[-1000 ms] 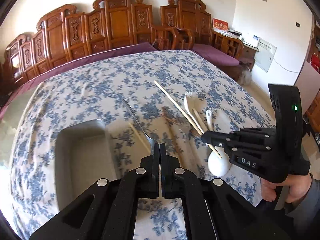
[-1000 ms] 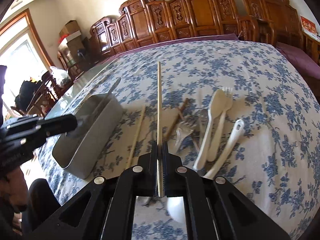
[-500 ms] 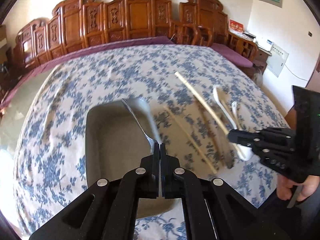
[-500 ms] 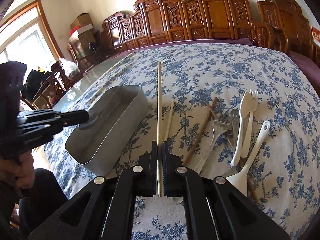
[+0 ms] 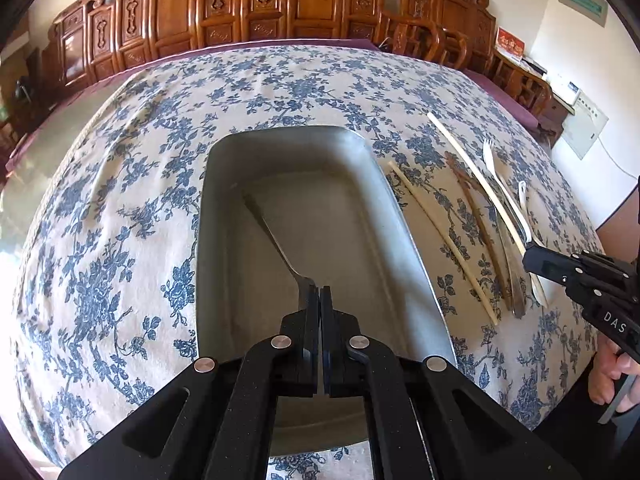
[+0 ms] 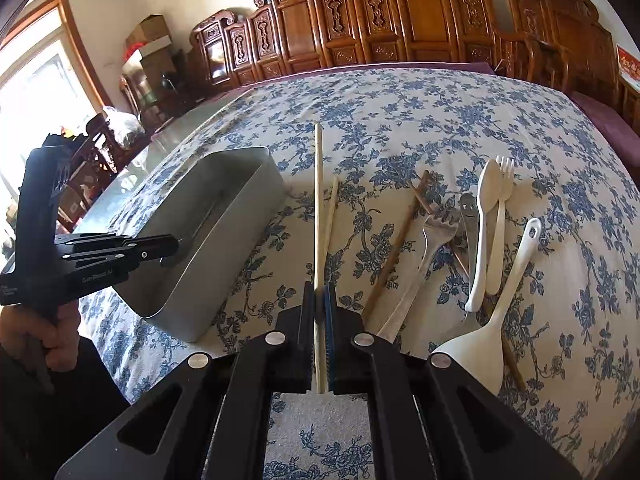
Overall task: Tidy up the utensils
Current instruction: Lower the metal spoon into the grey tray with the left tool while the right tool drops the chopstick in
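While a metal utensil [image 5: 276, 236] is clamped between the closed fingers of the left gripper [image 5: 319, 294], its handle is held over the inside of the gray metal tray [image 5: 404, 216], slanting toward the tray's far left corner. Which kind of utensil it is cannot be told, since its head is hidden in the jaws. Just right of the tray, 1 pale chopstick [image 6: 318, 200] is pinched by the right gripper [image 6: 319, 300] and points away toward the far side. Beside it on the flowered tablecloth [image 6: 440, 120] lie another pale chopstick [image 6: 330, 212], 2 brown chopsticks [image 6: 394, 248], a metal fork [image 6: 424, 256], a white spoon [image 6: 485, 232], a white fork [image 6: 500, 224] and a white ladle [image 6: 504, 300]. Carved wooden chairs [image 6: 400, 20] are lined up beyond the table.
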